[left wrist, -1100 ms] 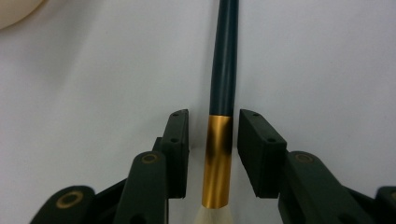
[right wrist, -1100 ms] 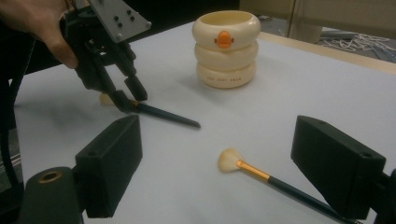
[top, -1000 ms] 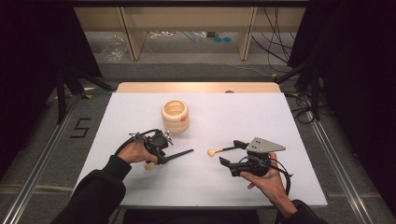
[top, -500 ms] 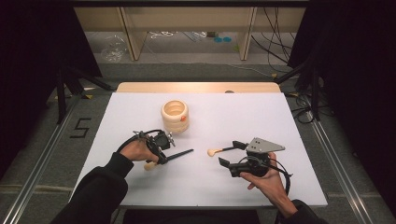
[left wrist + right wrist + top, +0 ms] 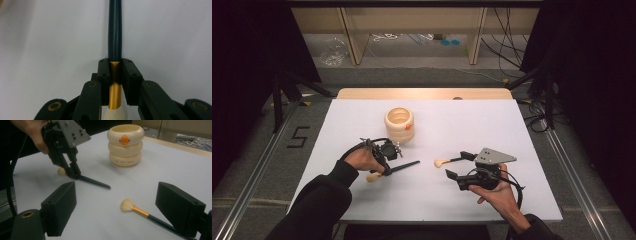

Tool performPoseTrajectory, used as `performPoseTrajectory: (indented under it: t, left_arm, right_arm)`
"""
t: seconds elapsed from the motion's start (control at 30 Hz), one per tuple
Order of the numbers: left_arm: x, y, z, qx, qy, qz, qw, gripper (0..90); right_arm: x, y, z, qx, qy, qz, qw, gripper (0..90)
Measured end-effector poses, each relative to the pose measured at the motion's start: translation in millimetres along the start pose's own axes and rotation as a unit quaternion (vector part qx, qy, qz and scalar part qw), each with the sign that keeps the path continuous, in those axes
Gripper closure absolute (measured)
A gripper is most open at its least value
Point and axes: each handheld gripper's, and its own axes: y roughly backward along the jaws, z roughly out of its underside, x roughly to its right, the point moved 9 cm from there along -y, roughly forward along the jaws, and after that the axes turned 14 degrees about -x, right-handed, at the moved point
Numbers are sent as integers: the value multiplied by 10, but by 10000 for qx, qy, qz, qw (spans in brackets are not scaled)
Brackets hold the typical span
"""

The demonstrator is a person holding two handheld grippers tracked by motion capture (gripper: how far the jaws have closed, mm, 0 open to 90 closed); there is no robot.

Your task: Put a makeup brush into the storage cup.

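Left claw grips my first brush at its gold ferrule, at 7 o'clock of the duck holder. Right claw gapes; second brush remains on the desk. Neither brush is in the holder yet.

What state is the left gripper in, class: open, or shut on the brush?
Shut on the brush. The left gripper has both jaws pressed against the gold ferrule of the makeup brush, leaving no gap.
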Motion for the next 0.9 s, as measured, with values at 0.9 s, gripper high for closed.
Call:
performPoseTrajectory:
  t: [0.9]
  left_arm:
    - [89,222,26,480,39,400,9980,781]
  right_arm:
    - [-123,-19,-62,-42,957,441,9944,182]
